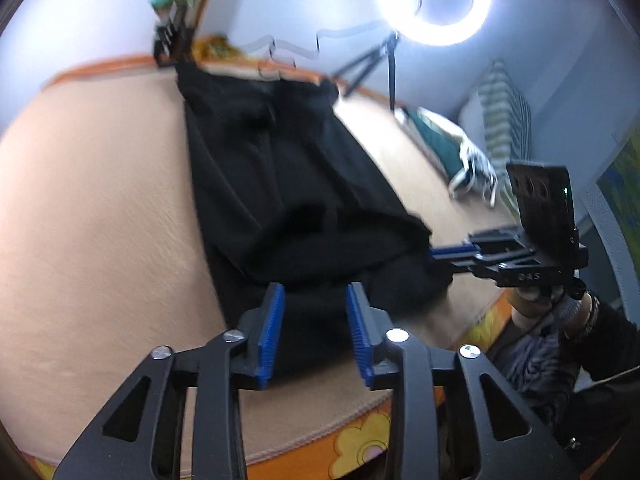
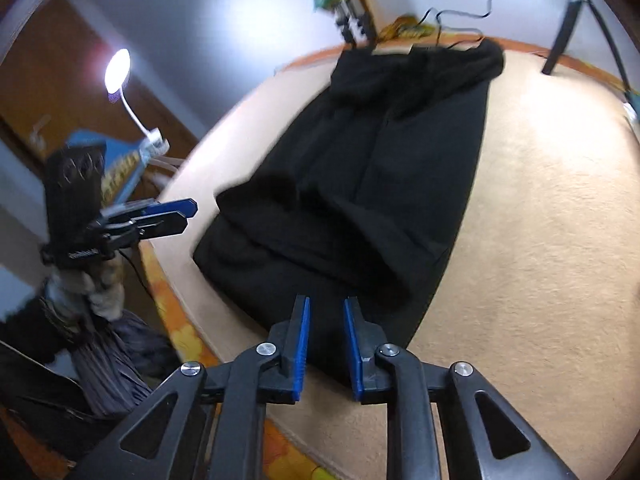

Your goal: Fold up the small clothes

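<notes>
A black garment (image 1: 276, 184) lies lengthwise on the beige mat (image 1: 100, 208), its near end folded back over itself. It also shows in the right wrist view (image 2: 372, 184). My left gripper (image 1: 316, 292) is open and empty, hovering just over the garment's near edge. In the right wrist view it (image 2: 190, 216) sits off the garment's left corner, apart from the cloth. My right gripper (image 2: 325, 304) is open and empty over the garment's near edge. In the left wrist view it (image 1: 434, 254) is at the cloth's right corner, its tips hidden by the fabric.
A ring light (image 1: 436, 0) on a tripod stands past the mat's far edge. A striped cushion (image 1: 506, 116) and green cloth (image 1: 436, 140) lie at the right. A small lamp (image 2: 118, 66) is at the left. The orange flowered cover (image 1: 360, 440) borders the mat.
</notes>
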Action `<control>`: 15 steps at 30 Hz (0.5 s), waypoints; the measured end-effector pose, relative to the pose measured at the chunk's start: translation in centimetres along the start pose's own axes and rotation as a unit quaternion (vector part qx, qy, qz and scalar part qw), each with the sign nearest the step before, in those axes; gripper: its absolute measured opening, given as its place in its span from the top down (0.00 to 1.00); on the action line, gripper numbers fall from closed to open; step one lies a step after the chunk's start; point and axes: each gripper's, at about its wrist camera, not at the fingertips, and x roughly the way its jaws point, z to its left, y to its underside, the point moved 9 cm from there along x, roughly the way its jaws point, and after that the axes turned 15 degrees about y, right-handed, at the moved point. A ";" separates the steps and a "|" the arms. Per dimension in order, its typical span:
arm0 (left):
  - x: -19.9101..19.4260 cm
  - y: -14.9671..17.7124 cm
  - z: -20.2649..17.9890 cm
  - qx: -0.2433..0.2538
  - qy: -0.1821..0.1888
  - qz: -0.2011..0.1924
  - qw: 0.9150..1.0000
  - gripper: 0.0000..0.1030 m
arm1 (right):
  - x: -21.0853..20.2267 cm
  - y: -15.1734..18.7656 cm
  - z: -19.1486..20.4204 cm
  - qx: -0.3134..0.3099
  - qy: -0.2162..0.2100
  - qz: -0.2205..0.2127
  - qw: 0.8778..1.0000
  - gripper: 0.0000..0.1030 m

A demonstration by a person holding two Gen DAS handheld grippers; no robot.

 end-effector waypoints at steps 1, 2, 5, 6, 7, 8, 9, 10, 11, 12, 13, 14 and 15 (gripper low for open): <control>0.5 0.2 0.2 -0.006 0.002 0.010 1.000 0.75 | 0.4 0.0 0.0 -0.003 0.000 0.005 1.000 0.84; 1.1 0.4 0.5 -0.008 0.001 0.021 1.000 0.75 | 0.7 0.1 0.0 -0.007 -0.001 0.010 1.000 0.84; 2.0 0.4 0.8 -0.004 -0.007 0.038 0.999 0.75 | 0.9 -0.3 -0.1 -0.016 0.004 0.008 1.000 0.84; 2.2 0.3 0.8 -0.004 -0.007 0.041 0.999 0.75 | 0.9 -0.6 -0.2 -0.017 0.008 0.006 1.000 0.84; 2.4 0.2 0.9 -0.002 -0.010 0.042 0.999 0.75 | 1.0 -0.8 -0.3 -0.019 0.012 0.005 1.000 0.84; 2.6 0.0 1.0 -0.001 -0.014 0.042 0.999 0.75 | 1.2 -1.1 -0.4 -0.020 0.017 0.003 1.000 0.86; 2.7 -0.4 1.0 0.000 -0.015 0.040 0.999 0.75 | 1.2 -1.4 -0.6 -0.020 0.021 0.001 1.000 0.86; 2.8 -0.7 1.1 0.001 -0.019 0.037 0.999 0.75 | 1.2 -1.7 -0.7 -0.019 0.023 -0.001 1.000 0.86; 2.8 -1.1 1.3 0.001 -0.023 0.033 0.999 0.75 | 1.2 -2.2 -0.7 -0.017 0.029 -0.005 0.999 0.86; 2.7 -1.5 1.6 0.003 -0.026 0.030 0.999 0.75 | 1.2 -2.6 -1.0 -0.015 0.036 -0.009 0.999 0.86; 2.7 -1.9 1.9 0.004 -0.031 0.027 0.999 0.75 | 1.2 -3.0 -1.2 -0.011 0.040 -0.012 0.999 0.86; 2.7 -2.5 2.3 0.005 -0.038 0.022 0.999 0.75 | 1.1 -3.5 -1.7 -0.001 0.041 -0.017 0.999 0.85; 2.5 -3.1 2.6 0.006 -0.044 0.014 0.999 0.75 | 1.0 -3.9 -2.2 0.007 0.045 -0.023 0.999 0.85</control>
